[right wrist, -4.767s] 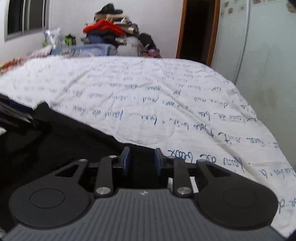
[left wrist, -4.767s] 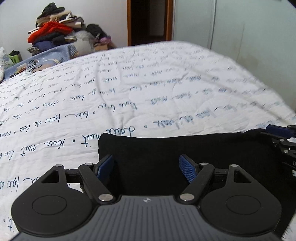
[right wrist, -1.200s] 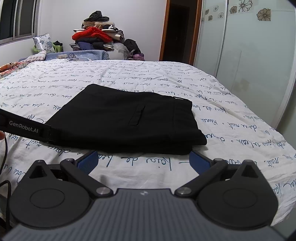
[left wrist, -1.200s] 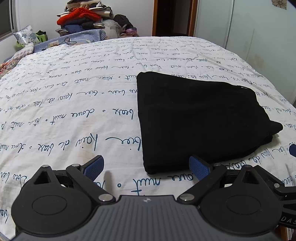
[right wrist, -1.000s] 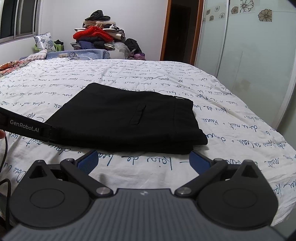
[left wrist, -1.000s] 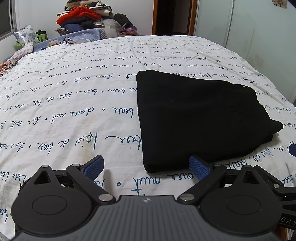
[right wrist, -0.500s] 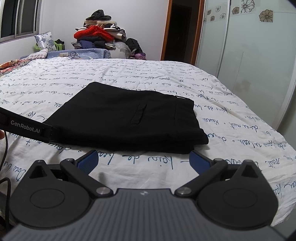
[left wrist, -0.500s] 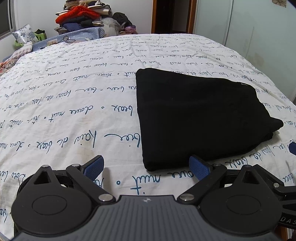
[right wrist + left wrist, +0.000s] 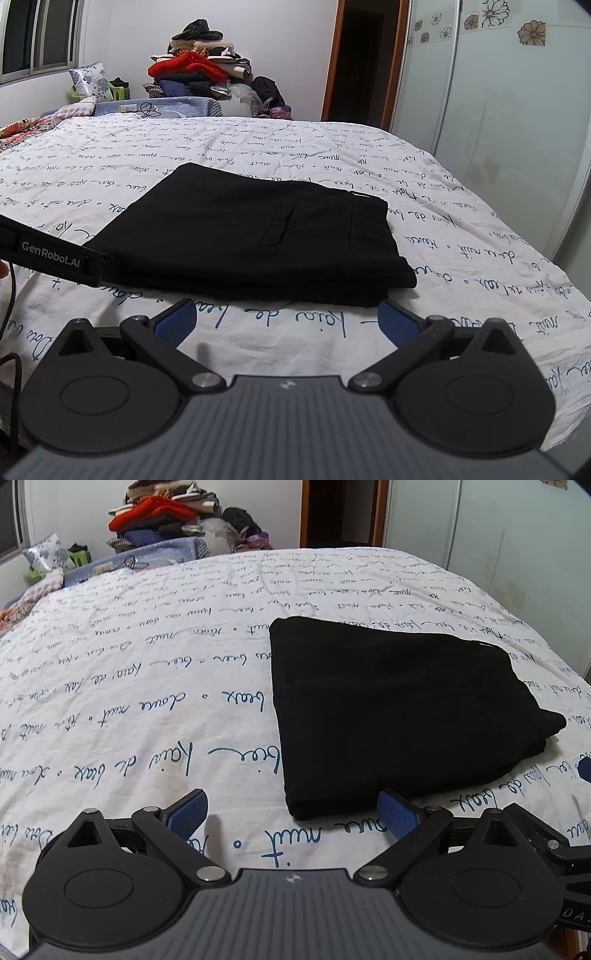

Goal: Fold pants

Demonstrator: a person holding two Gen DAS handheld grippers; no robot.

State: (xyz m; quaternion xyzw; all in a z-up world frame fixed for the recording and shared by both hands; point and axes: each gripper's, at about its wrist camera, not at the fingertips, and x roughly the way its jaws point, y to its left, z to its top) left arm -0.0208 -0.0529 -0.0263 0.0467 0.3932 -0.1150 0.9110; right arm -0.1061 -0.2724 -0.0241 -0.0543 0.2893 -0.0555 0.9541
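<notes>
The black pants [image 9: 391, 709] lie folded into a flat, roughly square stack on the bed, with a back pocket slit [image 9: 277, 225] facing up. My left gripper [image 9: 291, 812] hovers open just short of the stack's near left corner, nothing between its blue pads. My right gripper [image 9: 286, 321] is also open and empty, held back from the stack's near edge. The left device's black body marked GenRobot.AI [image 9: 51, 254] crosses the left edge of the right wrist view.
The bed is covered by a white sheet [image 9: 147, 686] with blue handwriting print. A pile of clothes [image 9: 195, 70] sits beyond the far end, next to a dark doorway [image 9: 362, 59]. Glass wardrobe doors [image 9: 498, 110] run along the right side.
Since 4.8 s ago both grippers have let go of the pants and drawn back, and the right one has opened. Over the last second there is only a slight drift of the views.
</notes>
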